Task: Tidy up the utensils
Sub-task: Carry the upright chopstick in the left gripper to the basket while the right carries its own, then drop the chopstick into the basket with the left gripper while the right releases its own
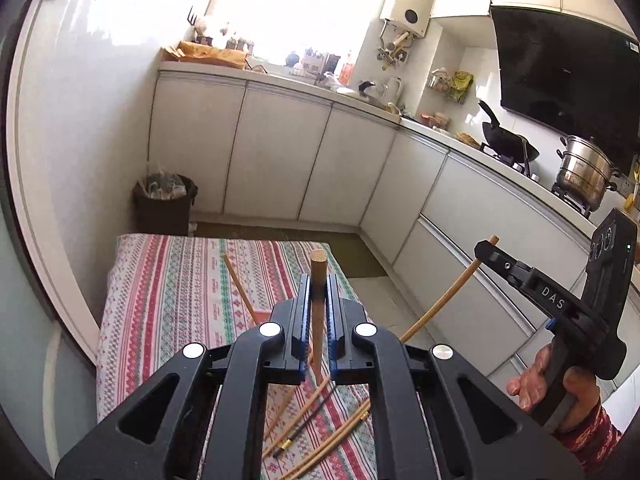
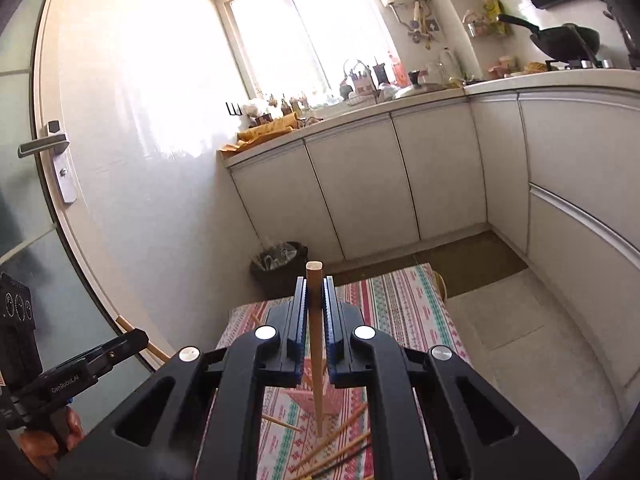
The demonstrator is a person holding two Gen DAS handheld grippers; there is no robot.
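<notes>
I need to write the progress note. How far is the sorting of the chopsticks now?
Nothing looks finished yet; no holder or sorted pile is in view. In hand: the left tool is shut on one wooden chopstick, and the right tool is shut on another chopstick, both lifted above the table. Left: several loose chopsticks still lie crossed on the striped cloth.

Loose chopsticks (image 1: 320, 428) litter the near counter (image 1: 168, 280); its far half lies bare. A bin (image 1: 164, 204) and cabinets (image 1: 280, 152) stand beyond.
</notes>
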